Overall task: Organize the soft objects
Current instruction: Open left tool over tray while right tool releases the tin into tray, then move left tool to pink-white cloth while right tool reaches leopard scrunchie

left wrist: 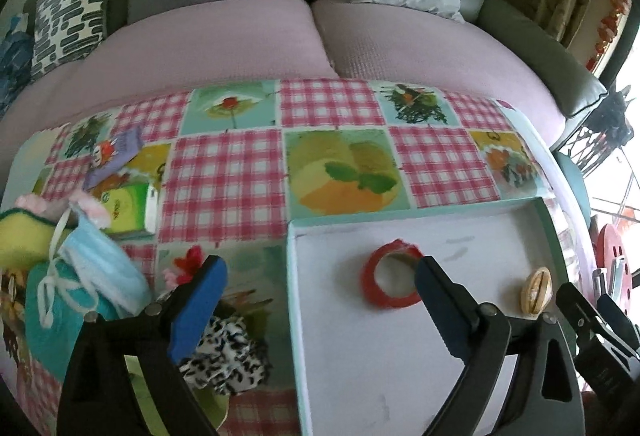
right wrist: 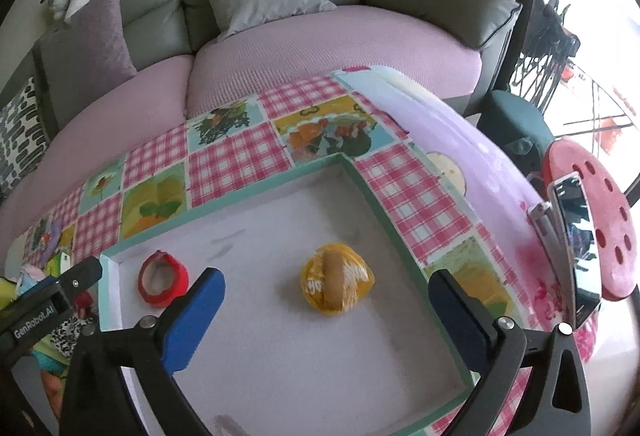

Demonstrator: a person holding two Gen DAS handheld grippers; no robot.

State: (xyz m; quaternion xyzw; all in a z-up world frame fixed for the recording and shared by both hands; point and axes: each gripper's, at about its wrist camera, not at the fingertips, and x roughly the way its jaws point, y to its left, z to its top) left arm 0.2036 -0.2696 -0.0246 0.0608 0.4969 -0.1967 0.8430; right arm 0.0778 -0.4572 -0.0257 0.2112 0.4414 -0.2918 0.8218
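Note:
A shallow white tray with a mint rim point(left wrist: 294, 276) point(right wrist: 384, 211) lies on the patchwork tablecloth. In it are a red ring-shaped scrunchie point(left wrist: 390, 282) point(right wrist: 162, 282) and a yellow-orange soft bun point(right wrist: 336, 282) point(left wrist: 536, 290). My left gripper point(left wrist: 320, 276) is open and empty, hovering over the tray's left rim. My right gripper point(right wrist: 326, 294) is open and empty above the tray, its fingers either side of the bun. Left of the tray lie a black-and-white fuzzy item point(left wrist: 228, 352), a blue pouch point(left wrist: 100, 264), a teal pouch point(left wrist: 52, 300) and a red pom-pom point(left wrist: 190, 264).
A green box point(left wrist: 128, 207) and a purple card point(left wrist: 116, 155) lie at the table's left. A grey sofa with a pink seat point(left wrist: 280, 35) and cushions stands behind. A red stool point(right wrist: 592, 220) with a phone point(right wrist: 576, 240) stands to the right.

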